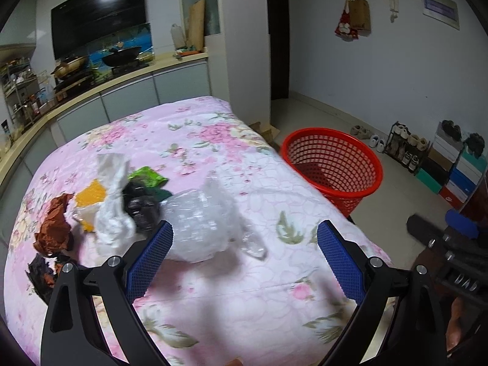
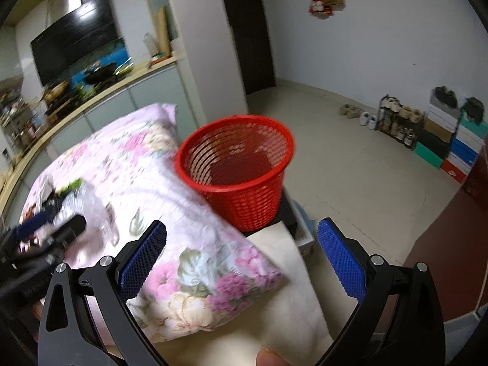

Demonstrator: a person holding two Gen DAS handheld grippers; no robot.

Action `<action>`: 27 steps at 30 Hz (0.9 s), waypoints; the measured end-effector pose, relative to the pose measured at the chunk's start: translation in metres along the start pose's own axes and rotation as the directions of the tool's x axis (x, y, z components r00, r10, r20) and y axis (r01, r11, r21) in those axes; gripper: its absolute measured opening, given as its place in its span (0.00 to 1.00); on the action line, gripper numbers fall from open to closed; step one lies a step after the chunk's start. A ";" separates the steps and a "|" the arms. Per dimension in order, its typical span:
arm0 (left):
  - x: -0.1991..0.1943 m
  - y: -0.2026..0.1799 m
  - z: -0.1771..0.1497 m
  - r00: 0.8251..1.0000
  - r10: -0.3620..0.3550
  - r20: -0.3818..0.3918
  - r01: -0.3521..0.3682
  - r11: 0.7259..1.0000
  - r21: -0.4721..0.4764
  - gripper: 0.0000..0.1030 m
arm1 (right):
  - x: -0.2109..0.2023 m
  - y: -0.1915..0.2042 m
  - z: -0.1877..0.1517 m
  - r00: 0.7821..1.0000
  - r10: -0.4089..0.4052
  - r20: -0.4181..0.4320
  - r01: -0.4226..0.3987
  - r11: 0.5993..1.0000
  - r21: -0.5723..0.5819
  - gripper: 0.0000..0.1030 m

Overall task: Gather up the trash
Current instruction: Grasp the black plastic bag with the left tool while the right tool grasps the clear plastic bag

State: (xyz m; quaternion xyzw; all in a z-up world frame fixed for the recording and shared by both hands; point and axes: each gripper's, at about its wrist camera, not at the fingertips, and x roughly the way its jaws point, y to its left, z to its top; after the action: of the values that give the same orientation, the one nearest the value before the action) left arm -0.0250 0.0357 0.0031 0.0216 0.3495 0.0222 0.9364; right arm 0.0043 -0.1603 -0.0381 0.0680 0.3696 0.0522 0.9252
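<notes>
Hovering spread above the floral desk point(image 1: 213, 128), the left tool point(image 1: 245, 235) faces bubble wrap point(image 1: 198, 222); the right tool point(image 2: 242, 235), spread too, faces the red basket point(image 2: 235, 164).

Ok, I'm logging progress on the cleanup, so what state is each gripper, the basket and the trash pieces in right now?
left gripper: open, holding nothing, nearest the bubble wrap.
right gripper: open, holding nothing.
red basket: upright, looks empty.
bubble wrap: crumpled, lying on the floral cloth.
white bag: crumpled, on the cloth.
brown paper: crumpled, on the cloth.
green wrapper: crumpled, on the cloth.
</notes>
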 end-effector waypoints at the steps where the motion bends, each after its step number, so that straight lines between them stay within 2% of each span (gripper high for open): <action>1: -0.001 0.005 0.000 1.000 0.005 0.000 -0.005 1.000 -0.007 0.90 | 0.003 0.004 -0.002 1.000 0.020 -0.008 -0.020 1.000 -0.013 0.93; 7: -0.009 0.054 -0.002 0.998 0.058 -0.006 -0.058 0.996 -0.072 0.90 | 0.011 0.047 -0.010 0.988 0.149 -0.040 -0.154 0.979 -0.135 0.93; 11: -0.019 0.097 -0.006 0.991 0.134 -0.017 -0.135 0.982 -0.129 0.90 | 0.019 0.085 -0.013 0.976 0.199 -0.088 -0.215 0.943 -0.255 0.93; 16: -0.044 0.168 -0.024 0.969 0.247 -0.025 -0.245 0.935 -0.256 0.90 | 0.022 0.116 -0.014 0.957 0.257 -0.138 -0.289 0.896 -0.338 0.93; 19: -0.057 0.200 -0.039 0.960 0.279 -0.028 -0.273 0.906 -0.322 0.90 | 0.022 0.129 -0.013 0.945 0.292 -0.146 -0.327 0.869 -0.372 0.93; 22: -0.058 0.220 -0.054 0.960 0.275 -0.049 -0.274 0.897 -0.348 0.90 | 0.023 0.140 -0.015 0.932 0.321 -0.167 -0.361 0.843 -0.398 0.93; 27: -0.041 0.232 -0.072 0.977 0.187 -0.106 -0.214 0.896 -0.390 0.90 | 0.032 0.157 -0.012 0.924 0.330 -0.191 -0.381 0.822 -0.422 0.93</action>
State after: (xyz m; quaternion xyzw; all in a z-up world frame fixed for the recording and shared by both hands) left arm -0.1095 0.2670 -0.0110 -0.1349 0.3641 0.1900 0.9017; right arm 0.0114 -0.0001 -0.0424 -0.0839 0.3781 0.3121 0.8675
